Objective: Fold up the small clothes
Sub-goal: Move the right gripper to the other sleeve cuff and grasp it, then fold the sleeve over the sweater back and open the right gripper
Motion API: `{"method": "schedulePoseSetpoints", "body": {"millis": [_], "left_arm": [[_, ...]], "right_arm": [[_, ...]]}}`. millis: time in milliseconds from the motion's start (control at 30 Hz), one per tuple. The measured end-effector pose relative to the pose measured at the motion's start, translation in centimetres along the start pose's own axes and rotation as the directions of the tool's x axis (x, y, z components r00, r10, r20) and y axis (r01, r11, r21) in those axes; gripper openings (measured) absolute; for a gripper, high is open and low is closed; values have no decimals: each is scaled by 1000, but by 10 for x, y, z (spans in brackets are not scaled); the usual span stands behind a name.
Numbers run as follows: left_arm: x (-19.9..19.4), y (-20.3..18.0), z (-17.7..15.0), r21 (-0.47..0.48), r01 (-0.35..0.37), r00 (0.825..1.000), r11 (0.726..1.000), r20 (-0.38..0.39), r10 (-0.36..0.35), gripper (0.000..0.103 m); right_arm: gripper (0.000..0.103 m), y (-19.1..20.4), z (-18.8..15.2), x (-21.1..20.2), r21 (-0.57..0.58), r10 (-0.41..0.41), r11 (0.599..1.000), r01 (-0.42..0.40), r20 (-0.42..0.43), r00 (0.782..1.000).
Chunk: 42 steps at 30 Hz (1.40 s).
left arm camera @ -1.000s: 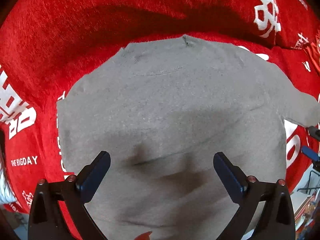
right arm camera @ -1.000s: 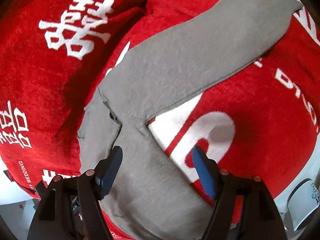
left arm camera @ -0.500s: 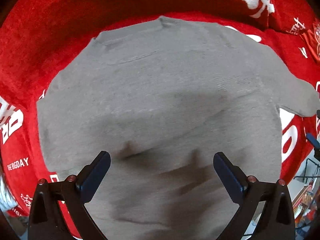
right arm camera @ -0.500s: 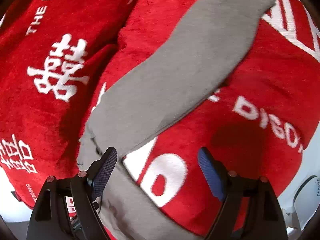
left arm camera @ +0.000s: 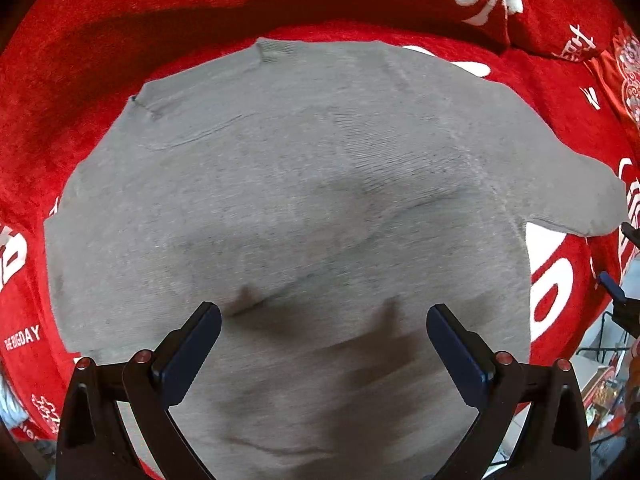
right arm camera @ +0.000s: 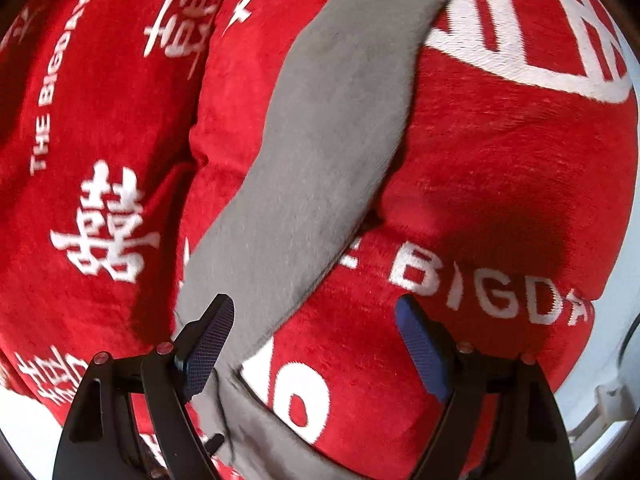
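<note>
A small grey knit sweater [left arm camera: 288, 200] lies flat on a red blanket, neckline at the far side. My left gripper [left arm camera: 320, 344] is open and empty, hovering over the sweater's lower body. In the right wrist view the sweater's long grey sleeve [right arm camera: 328, 128] stretches away up the blanket. My right gripper [right arm camera: 316, 340] is open and empty above the sleeve's armpit end, its left finger [right arm camera: 208, 340] over the grey cloth and its right finger over red blanket.
The red blanket [left arm camera: 120, 40] with white lettering covers the whole surface and rises in a fold behind the sweater. Its edge drops off at the right [right arm camera: 616, 320], with floor clutter beyond [left arm camera: 608, 392]. The right gripper shows at the left wrist view's right edge [left arm camera: 616, 292].
My left gripper has moved forward over the sweater body, which now fills more of the view. My right gripper has moved up along the sleeve, away from the body. Both stayed open.
</note>
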<state>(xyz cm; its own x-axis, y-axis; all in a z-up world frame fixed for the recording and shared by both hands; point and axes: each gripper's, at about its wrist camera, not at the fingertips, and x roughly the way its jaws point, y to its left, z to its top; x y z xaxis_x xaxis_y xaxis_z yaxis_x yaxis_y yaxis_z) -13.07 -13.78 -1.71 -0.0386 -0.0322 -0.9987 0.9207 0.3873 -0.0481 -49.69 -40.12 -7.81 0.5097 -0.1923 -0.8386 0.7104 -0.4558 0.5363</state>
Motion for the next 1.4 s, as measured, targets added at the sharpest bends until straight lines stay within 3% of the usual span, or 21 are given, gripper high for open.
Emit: {"method": "schedulePoseSetpoints", "body": {"millis": [367,600,767,933,1033,1100,1133,1167,1233,1400], "left_arm": [[5,-32,6,1,23,1000,1000,15,-23,103],[13,-43,17,-16,33,999,999,13,-32,103],[13,-44,12,-31,37,999,999,14,-36,103],[19,-44,11,-63,38,999,997,10,-37,103],[21,-41,10,-84,27,1000,996,10,-26,103],[19,-36,8,-90,18,1000,996,22,-16,103],[18,-35,7,-93,8,1000,996,29,-6,103],[16,-31,5,-94,2,999,996,33,1,103],[15,-27,5,-100,-5,999,995,39,9,103],[8,-12,0,-105,-7,998,994,55,13,103]], "right_arm": [[86,-15,12,11,67,71,995,-71,12,997],[86,-12,46,34,64,73,995,-74,16,997],[86,-2,65,34,46,127,991,-129,41,991],[86,-7,77,28,105,179,976,-188,94,979],[84,-8,80,30,148,191,968,-202,83,978],[64,-11,80,31,176,192,963,-202,75,979],[29,-12,79,33,197,198,958,-206,60,978],[5,-14,78,35,209,206,955,-212,50,977],[5,-10,76,32,190,220,955,-227,60,974],[5,38,65,26,5,250,968,-250,22,968]]}}
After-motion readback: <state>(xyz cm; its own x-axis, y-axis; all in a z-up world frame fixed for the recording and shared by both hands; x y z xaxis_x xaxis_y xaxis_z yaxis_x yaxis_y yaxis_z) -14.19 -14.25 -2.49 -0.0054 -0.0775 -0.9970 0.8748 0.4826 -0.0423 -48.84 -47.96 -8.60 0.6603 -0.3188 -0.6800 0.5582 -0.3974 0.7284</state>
